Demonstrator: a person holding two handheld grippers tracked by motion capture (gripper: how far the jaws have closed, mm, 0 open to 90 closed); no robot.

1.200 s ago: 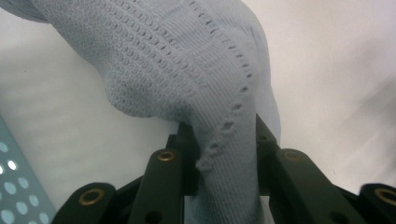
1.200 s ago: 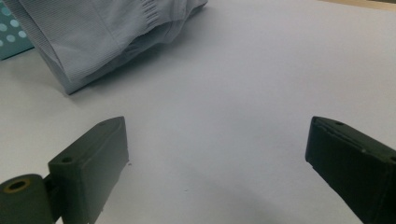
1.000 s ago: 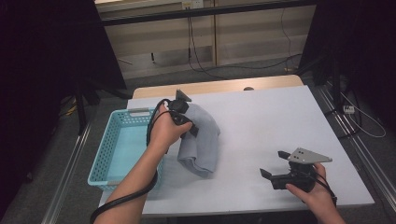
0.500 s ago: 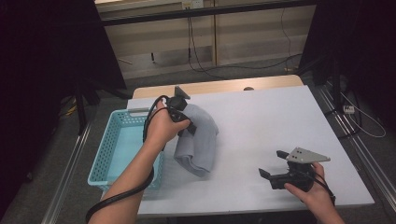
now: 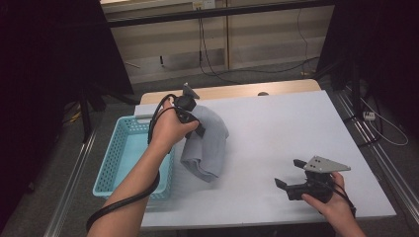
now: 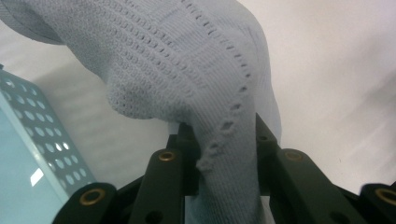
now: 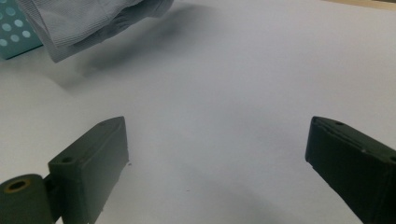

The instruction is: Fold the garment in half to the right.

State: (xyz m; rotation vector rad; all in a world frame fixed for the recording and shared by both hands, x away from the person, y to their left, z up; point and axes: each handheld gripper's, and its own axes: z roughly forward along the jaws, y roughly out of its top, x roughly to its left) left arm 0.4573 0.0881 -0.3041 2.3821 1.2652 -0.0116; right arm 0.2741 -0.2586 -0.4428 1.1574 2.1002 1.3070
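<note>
High view: a white tabletop (image 5: 276, 128) with a light blue basket (image 5: 129, 163) hanging off its left edge. The left gripper (image 5: 193, 123) holds up a pale grey knitted cloth (image 5: 207, 148) near the left edge, just beside the basket; the cloth's lower fold hangs low, close to or touching the tabletop. The right gripper (image 5: 289, 175) rests near the front right corner, well apart from the cloth.

Left gripper view: the 2 jaws pinch a narrow bunched ridge of the cloth (image 6: 196, 84), and the basket's (image 6: 32, 149) perforated wall sits at the left. This close view shows how little fabric is caught, which the high view hides behind the hand. My judgement: so small a pinch could slip and drop the cloth short of the basket, or the hanging fold could snag on the basket rim.

Right gripper view: its jaws stand wide with nothing between them, over bare tabletop (image 7: 224, 93). The cloth's (image 7: 88, 21) hem hangs at the top left, casting a shadow.
</note>
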